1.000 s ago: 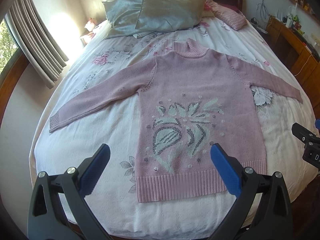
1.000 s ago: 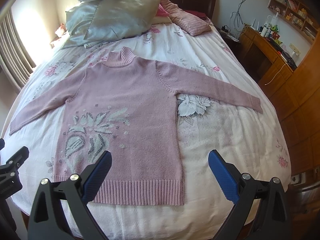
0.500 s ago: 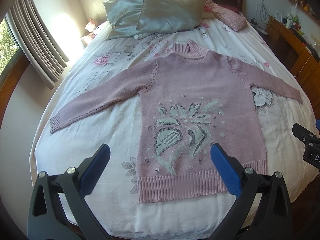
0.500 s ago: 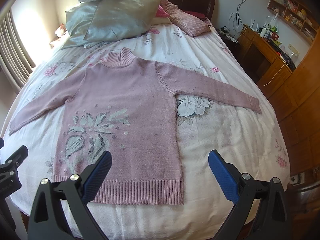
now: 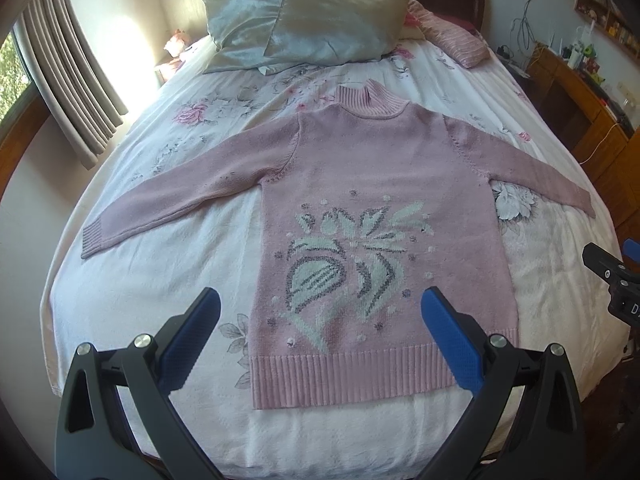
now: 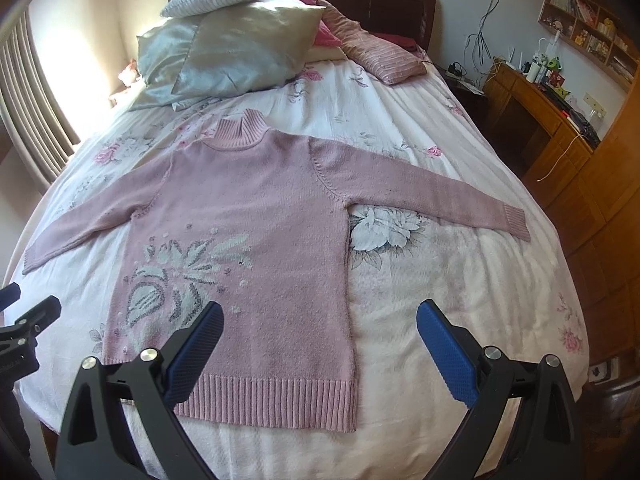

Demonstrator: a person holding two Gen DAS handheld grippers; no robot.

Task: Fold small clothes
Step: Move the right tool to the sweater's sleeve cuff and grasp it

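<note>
A pink sweater (image 5: 384,216) is seen laid flat, front up, on the white floral bedspread (image 5: 160,280), its ribbed hem at the near edge of the bed and its high collar pointing far toward the pillows (image 5: 304,20). Both sleeves are spread out sideways, one to the left, one to the right, each lying flat on the cover. A pale leaf-and-flower pattern is knitted across the lower chest.

The left gripper (image 5: 320,332) is held above the near end of the bed, fingers spread wide with nothing between them, framing the sweater's hem. The right gripper (image 6: 320,344) is held likewise, fingers wide apart and empty, over the sweater's near right corner and the bare cover beside it. No cloth is touched by either one. At the far right a wooden desk (image 6: 548,120) is seen against the wall, and curtains (image 5: 68,72) hang at the left.
</note>
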